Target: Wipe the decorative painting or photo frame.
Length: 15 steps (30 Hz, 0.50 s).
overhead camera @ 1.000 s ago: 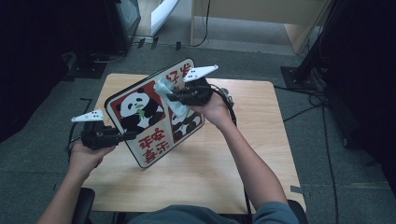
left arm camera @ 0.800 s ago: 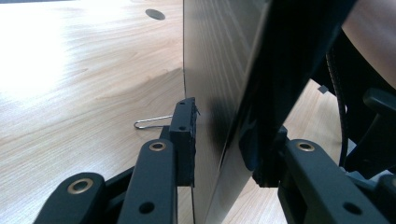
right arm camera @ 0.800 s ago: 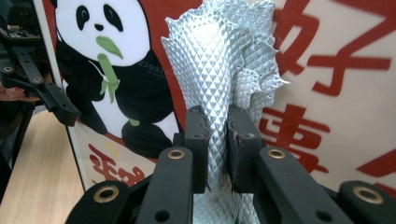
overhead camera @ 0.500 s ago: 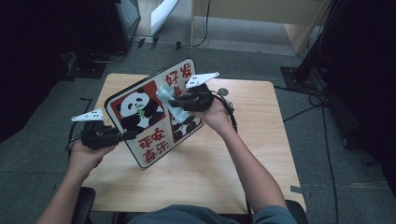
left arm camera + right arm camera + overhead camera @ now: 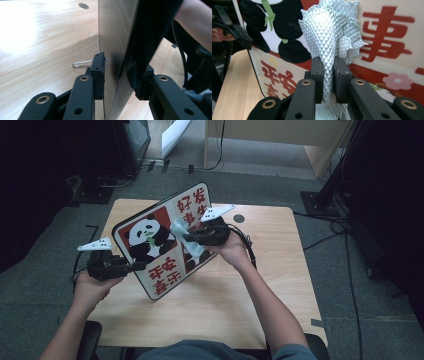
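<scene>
A panda sign board [image 5: 150, 240] with red characters stands tilted above the wooden table [image 5: 280, 270]. My left gripper [image 5: 137, 266] is shut on its left edge; in the left gripper view the board's edge [image 5: 117, 50] sits clamped between the pads [image 5: 98, 71]. My right gripper [image 5: 192, 238] is shut on a pale quilted cloth [image 5: 187, 240] and holds it against the board's face. In the right gripper view the cloth [image 5: 329, 37] rises bunched from between the jaws [image 5: 328, 77], in front of the panda picture [image 5: 284, 32].
A metal clip [image 5: 81, 63] lies on the table behind the board. A round cable hole [image 5: 239, 218] sits near the table's far edge. Cables [image 5: 340, 227] and dark stands [image 5: 325, 195] surround the table on the floor.
The right gripper with the cloth has slid down the board's face, towards the person. The left gripper and the board have stayed put.
</scene>
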Tool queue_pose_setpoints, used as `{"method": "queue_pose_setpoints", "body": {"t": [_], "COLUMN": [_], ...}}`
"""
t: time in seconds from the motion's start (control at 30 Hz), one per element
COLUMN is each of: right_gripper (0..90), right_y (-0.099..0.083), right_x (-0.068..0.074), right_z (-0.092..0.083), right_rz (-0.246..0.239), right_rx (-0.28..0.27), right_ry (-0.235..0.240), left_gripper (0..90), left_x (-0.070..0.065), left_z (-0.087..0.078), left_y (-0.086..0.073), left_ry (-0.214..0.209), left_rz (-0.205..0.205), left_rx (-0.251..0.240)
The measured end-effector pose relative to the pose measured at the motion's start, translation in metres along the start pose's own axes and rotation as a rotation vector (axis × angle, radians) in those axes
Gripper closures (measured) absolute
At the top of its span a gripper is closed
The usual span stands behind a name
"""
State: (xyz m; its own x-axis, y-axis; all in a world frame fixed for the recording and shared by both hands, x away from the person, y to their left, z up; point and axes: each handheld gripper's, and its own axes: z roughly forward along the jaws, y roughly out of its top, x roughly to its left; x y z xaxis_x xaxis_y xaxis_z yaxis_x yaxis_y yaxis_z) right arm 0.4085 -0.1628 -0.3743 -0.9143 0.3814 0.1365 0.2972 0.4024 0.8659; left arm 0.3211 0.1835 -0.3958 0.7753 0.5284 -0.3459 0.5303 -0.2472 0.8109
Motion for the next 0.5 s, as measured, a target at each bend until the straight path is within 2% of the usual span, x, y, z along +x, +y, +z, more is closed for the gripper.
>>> {"method": "queue_pose_setpoints", "body": {"t": [0.1, 0.5], "right_gripper": [81.2, 81.2], "right_y": [-0.002, -0.016], "right_x": [0.0, 0.001], "right_z": [0.001, 0.005], "right_rz": [0.002, 0.022], "right_rx": [0.001, 0.02], "right_ry": [0.003, 0.007], "left_gripper": [65.8, 66.9], "left_x": [0.0, -0.001], "left_z": [-0.001, 0.0], "left_y": [0.0, 0.0], "left_ry": [0.0, 0.007], "left_rz": [-0.009, 0.002], "left_rx": [-0.009, 0.007]}}
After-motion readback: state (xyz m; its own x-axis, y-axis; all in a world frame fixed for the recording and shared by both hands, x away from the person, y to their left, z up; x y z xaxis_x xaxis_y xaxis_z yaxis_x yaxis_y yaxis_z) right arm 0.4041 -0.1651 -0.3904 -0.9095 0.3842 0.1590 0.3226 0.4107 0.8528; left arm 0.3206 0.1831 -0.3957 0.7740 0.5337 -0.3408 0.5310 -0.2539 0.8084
